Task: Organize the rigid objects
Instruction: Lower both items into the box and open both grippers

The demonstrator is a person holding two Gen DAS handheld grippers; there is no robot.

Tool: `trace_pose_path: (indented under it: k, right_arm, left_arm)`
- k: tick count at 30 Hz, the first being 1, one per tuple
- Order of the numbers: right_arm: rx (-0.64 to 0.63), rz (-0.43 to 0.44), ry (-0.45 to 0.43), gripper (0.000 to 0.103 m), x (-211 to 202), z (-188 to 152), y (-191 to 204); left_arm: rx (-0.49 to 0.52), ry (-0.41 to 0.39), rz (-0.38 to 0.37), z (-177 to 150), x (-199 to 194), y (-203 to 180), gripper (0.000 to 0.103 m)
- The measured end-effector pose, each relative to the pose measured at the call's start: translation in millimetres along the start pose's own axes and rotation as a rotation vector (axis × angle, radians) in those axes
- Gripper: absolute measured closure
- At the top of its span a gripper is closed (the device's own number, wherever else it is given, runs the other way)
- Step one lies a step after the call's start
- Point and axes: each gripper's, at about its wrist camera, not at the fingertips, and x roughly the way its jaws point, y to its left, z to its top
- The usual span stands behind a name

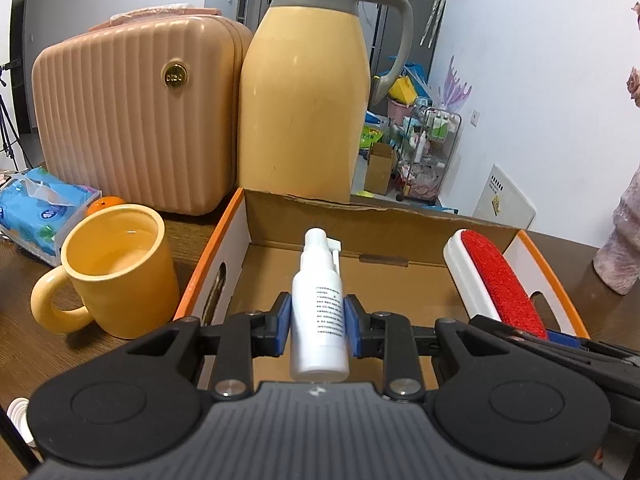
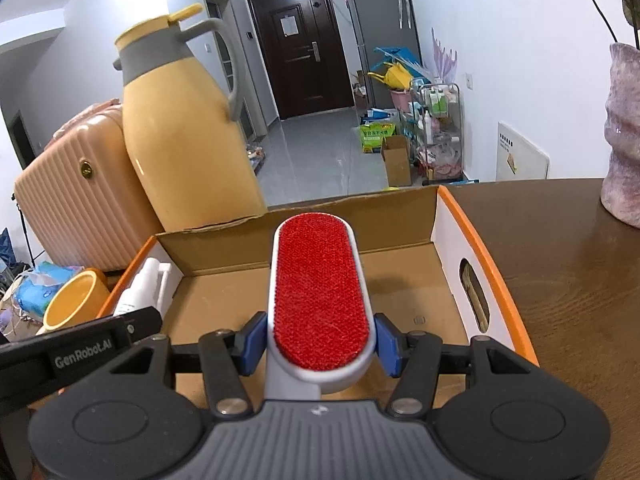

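Both loads hang over the open orange-edged cardboard box [image 2: 460, 216] on the brown desk [image 2: 560, 260], close together, so they could knock on release. The left claw [image 1: 317, 322] pinches a white plastic spray bottle [image 1: 319, 312]; the right claw [image 2: 320, 344] grips a red-faced white lint brush [image 2: 320, 292].

You have a yellow thermos jug [image 1: 304, 92] standing on the desk [image 2: 568, 280], a pink ribbed case [image 1: 136, 120] touching its left, a yellow mug [image 1: 116, 272] nearer you, tissues [image 1: 36, 208] beyond.
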Motion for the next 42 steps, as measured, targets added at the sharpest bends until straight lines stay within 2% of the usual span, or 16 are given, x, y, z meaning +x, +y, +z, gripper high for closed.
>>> trace_pose_path:
  k: [4, 6, 8, 10, 11, 14, 22, 42]
  right_arm:
    - [-0.006, 0.01, 0.026, 0.046, 1, 0, -1]
    - [-0.021, 0.0, 0.028, 0.045, -1, 3, 0]
    - [-0.035, -0.02, 0.006, 0.037, -8, 7, 2]
    - [-0.051, -0.057, -0.022, 0.022, -16, 9, 3]
    - [-0.057, -0.068, -0.032, 0.019, -19, 9, 3]
    - [-0.046, -0.06, -0.041, 0.014, -22, 10, 0]
    - [-0.063, -0.079, -0.053, 0.007, -28, 9, -1]
    - [-0.135, -0.088, -0.133, 0.006, -75, -17, 1]
  left_arm:
    - [0.011, 0.015, -0.01, 0, 2, -1, 0.074]
    - [0.019, 0.019, -0.018, 0, -1, -2, 0.066]
    - [0.031, 0.0, -0.018, 1, -8, -2, 0.018]
    - [0.03, -0.032, 0.006, 2, -16, -1, 0.005]
    - [0.031, -0.057, 0.028, 3, -20, -1, 0.001]
    - [0.028, -0.083, 0.042, 4, -28, 0, 0.0]
    - [0.009, -0.074, 0.039, 9, -28, 6, 0.0]
    - [0.006, -0.129, 0.032, -6, -68, 23, 0.0]
